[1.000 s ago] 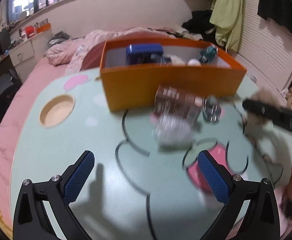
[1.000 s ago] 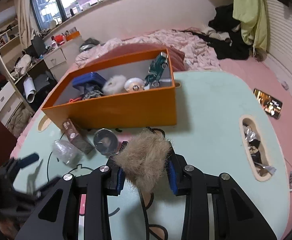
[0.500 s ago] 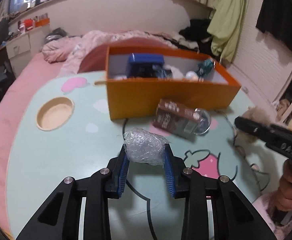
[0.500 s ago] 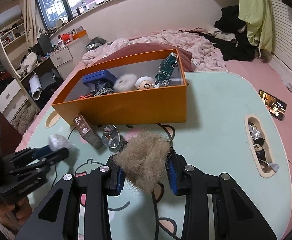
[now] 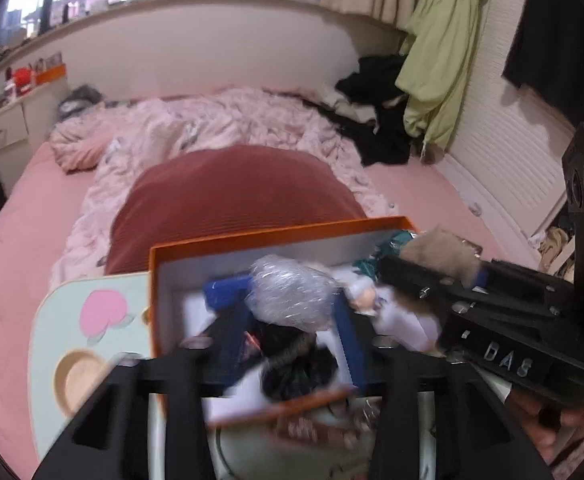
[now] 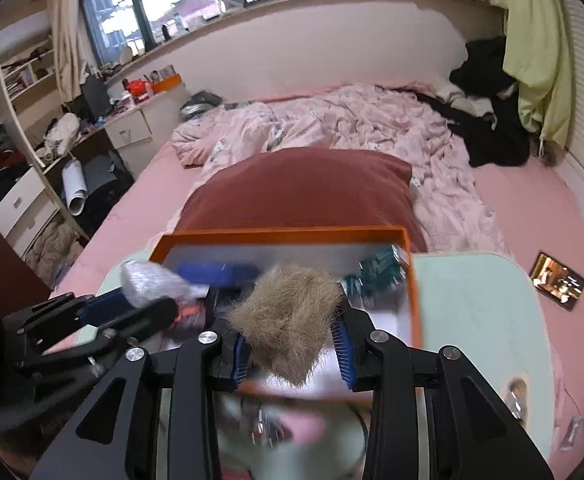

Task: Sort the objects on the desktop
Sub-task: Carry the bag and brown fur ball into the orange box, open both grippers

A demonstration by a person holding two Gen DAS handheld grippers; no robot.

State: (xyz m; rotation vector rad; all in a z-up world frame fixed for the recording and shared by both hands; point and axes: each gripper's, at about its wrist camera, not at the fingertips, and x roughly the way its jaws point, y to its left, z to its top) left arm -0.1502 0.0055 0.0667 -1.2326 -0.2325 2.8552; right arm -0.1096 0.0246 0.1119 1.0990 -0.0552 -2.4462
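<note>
Over the orange box [image 5: 275, 236] you now hold both loads — a second ago they were low above the table. Your left gripper [image 5: 289, 340], jaws opening, has the crinkled plastic ball [image 5: 292, 298] between its pads; your right gripper [image 6: 292, 354], opening slightly, pinches the tan fur tuft [image 6: 287, 320]. 2 drops look imminent.
</note>
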